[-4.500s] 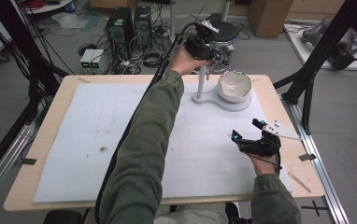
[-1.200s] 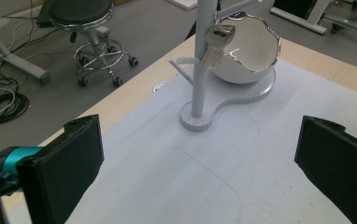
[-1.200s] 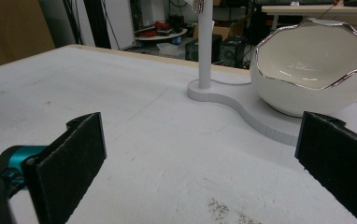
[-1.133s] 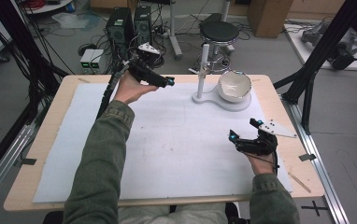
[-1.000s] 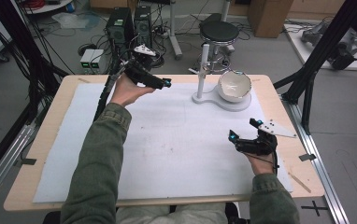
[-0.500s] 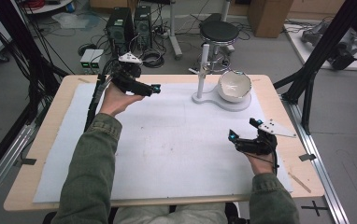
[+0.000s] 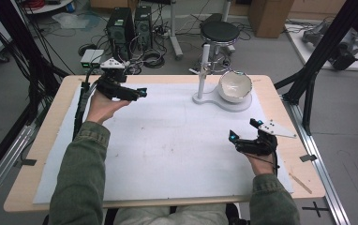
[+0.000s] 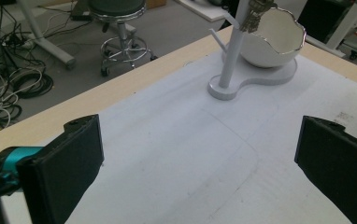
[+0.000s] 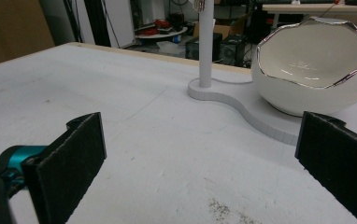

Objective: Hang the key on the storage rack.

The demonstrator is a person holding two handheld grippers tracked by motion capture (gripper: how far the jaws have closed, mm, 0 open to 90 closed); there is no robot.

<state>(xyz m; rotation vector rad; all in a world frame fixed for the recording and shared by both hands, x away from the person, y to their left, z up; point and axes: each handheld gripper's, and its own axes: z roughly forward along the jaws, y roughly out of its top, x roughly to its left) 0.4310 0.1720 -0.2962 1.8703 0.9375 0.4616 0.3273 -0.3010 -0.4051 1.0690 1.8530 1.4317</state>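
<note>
- Reaching in from the bottom left of the high view, the left forearm runs up to the upper left of the frame, palm turned up, holding the left gripper (image 7: 139, 93) above the mat (image 7: 167, 140).
- Its jaws stand wide apart with nothing between them; they point toward frame right, at the stand (image 7: 205, 65) and bowl (image 7: 234, 86).
- At lower right of the high view, the right hand (image 7: 261, 161) holds the right gripper (image 7: 242, 133) low by the mat's right edge, its grey plate out to the right.
- Its jaws also stand wide apart and hold nothing.
- Stand and bowl share a white base (image 7: 214, 101) at upper centre-right, well apart from both grippers.
- The left gripper view looks down across bare mat; the stand (image 8: 232, 46) and bowl (image 8: 272, 39) sit at top right, with keys (image 8: 256, 9) hanging from the stand above the bowl.
- That view also shows the stool (image 8: 118, 14) and floor cables at upper left.
- The right gripper view is nearly level with the mat: it shows the bowl's (image 9: 317, 65) inside and silver wavy rim at right, the post (image 9: 205, 42) just left of it.
- A dark speck patch (image 9: 221, 210) lies on the mat at bottom centre there.
</note>
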